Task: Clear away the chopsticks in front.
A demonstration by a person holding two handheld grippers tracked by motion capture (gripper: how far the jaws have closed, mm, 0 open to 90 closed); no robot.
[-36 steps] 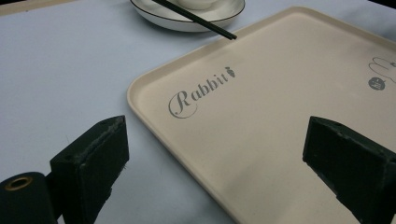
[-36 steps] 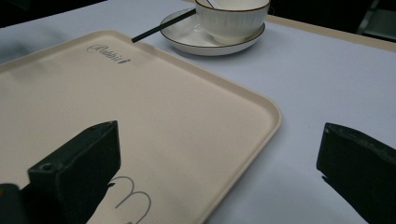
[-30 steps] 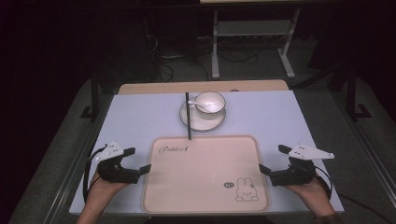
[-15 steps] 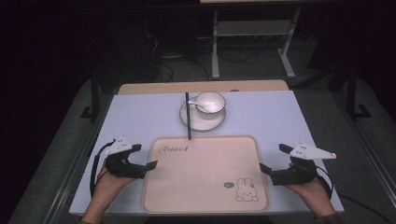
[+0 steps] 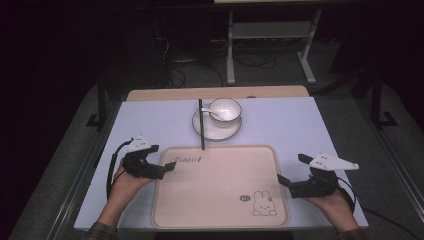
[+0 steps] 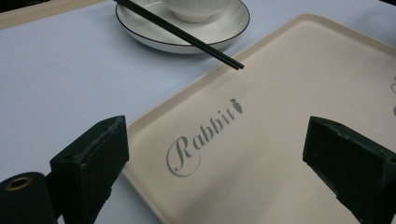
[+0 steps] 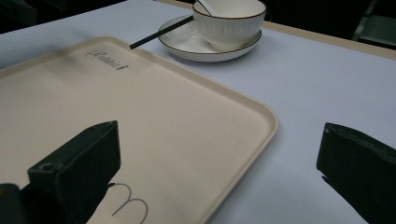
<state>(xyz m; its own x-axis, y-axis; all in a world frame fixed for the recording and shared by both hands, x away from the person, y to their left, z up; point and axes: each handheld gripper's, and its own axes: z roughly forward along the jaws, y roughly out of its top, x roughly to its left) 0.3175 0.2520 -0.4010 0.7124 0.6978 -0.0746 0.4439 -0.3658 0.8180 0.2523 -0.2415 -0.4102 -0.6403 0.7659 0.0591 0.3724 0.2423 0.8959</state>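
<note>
Dark room all around, and our pale blue table sits in the light. On it lies the big cream tray, flat, close to our side, with a little rabbit drawn in one corner and the word "Rabbit" near the other. The tray has nothing on it.

Our left gripper hangs over the tray's left edge, near the far corner. In the left gripper view its jaws stand wide apart, one over the table and one over the tray, and they hold nothing. Our right gripper sits just beside the tray's right edge, low on that side. Its jaws are spread wide too, with the rim between them, and they grip nothing.

We think we are getting ready to take the tray by both sides. Next we would need to slide each pair of jaws onto the rim and squeeze.

Farther back sits a white plate with a bowl on it and a spoon in the bowl. Black chopsticks lie across the plate, and their tips reach over the tray's far rim.
</note>
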